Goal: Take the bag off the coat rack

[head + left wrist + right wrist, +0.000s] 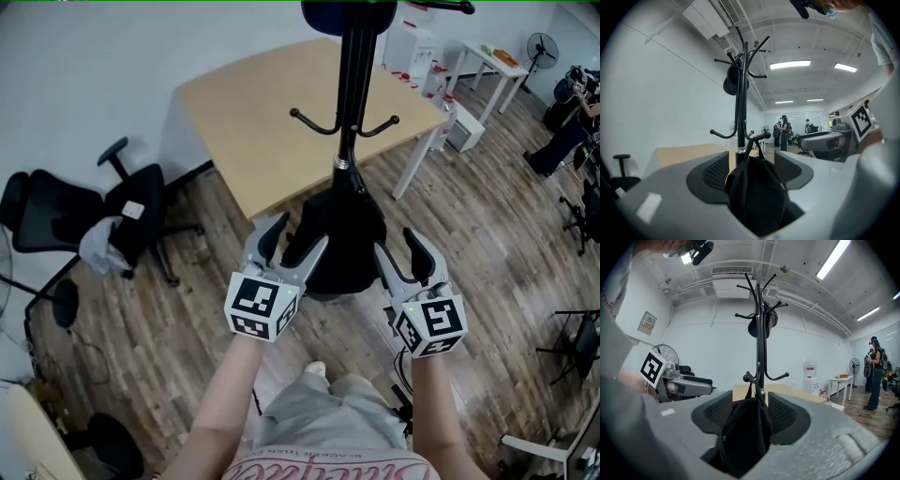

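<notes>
A black bag [342, 239] hangs by its strap from a low hook of the black coat rack [353, 84]. My left gripper [292, 242] stands open at the bag's left side, and my right gripper [398, 246] stands open at its right side. In the left gripper view the bag [757, 192] sits low between the spread jaws of the gripper [752, 171], with the rack pole [739, 117] behind it. The right gripper view shows the bag [743, 432] filling much of the gap of that gripper [750, 411], below the pole [761, 343]; the pads do not press on it.
A dark cap [733, 82] hangs on an upper hook. A light wooden table [272, 112] stands behind the rack and a black office chair [84, 220] to the left. A white side table [492, 66], a fan [541, 47] and people [783, 131] are far off.
</notes>
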Demonstrator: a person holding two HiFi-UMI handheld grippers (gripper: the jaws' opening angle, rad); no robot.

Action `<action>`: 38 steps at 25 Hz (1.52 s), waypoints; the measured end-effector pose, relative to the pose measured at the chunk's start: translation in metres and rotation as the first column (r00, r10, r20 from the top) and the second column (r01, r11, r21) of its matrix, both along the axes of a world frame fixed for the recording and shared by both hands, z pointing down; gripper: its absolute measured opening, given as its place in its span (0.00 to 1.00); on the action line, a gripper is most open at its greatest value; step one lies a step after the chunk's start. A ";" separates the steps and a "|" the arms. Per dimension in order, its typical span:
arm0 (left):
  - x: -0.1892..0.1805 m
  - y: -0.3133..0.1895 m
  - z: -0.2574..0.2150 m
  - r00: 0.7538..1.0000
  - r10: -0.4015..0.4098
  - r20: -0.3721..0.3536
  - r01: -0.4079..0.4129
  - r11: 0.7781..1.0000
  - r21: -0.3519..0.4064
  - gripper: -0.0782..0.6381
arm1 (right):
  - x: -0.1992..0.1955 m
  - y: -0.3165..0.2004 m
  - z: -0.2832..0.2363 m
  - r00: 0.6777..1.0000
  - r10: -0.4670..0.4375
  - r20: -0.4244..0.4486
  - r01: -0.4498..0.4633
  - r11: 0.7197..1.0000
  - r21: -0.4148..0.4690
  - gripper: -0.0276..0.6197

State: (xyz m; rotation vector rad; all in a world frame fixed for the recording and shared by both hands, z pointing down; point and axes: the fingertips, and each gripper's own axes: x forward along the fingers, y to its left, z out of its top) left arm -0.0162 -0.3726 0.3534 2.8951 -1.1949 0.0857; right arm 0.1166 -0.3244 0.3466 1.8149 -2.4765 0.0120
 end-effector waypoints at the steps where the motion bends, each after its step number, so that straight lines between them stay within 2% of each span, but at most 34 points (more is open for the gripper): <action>1: 0.001 -0.001 0.005 1.000 0.004 0.011 -0.004 1.000 -0.003 0.55 | 0.001 -0.002 0.005 1.000 0.001 -0.002 -0.001 1.000 -0.011 0.42; 12: 0.007 -0.008 0.070 0.997 0.000 0.071 0.005 0.997 -0.080 0.53 | 0.019 -0.016 0.077 1.000 0.010 0.019 -0.008 0.994 -0.113 0.46; 16: 0.007 -0.018 0.094 0.996 -0.004 0.085 0.012 0.995 -0.100 0.53 | 0.015 -0.026 0.104 1.000 -0.024 -0.013 0.022 0.989 -0.146 0.53; 20: 0.012 -0.029 0.113 0.995 -0.013 0.099 0.024 0.994 -0.105 0.54 | 0.024 -0.040 0.124 0.999 -0.021 -0.024 0.017 0.987 -0.158 0.58; 25: 0.011 -0.042 0.140 0.992 -0.020 0.124 0.035 0.992 -0.124 0.54 | 0.031 -0.057 0.157 1.000 -0.017 0.007 0.018 0.977 -0.214 0.58; 30: 0.011 -0.056 0.163 0.990 -0.018 0.138 0.043 0.983 -0.177 0.55 | 0.031 -0.072 0.186 0.999 -0.031 -0.019 0.025 0.962 -0.270 0.58; 34: 0.016 -0.067 0.180 0.990 -0.011 0.138 0.038 0.979 -0.200 0.55 | 0.036 -0.085 0.203 0.999 -0.022 -0.028 0.013 0.957 -0.291 0.58; 38: 0.020 -0.078 0.191 0.987 0.000 0.158 0.029 0.983 -0.182 0.55 | 0.036 -0.099 0.213 0.998 -0.050 -0.031 0.039 0.960 -0.276 0.58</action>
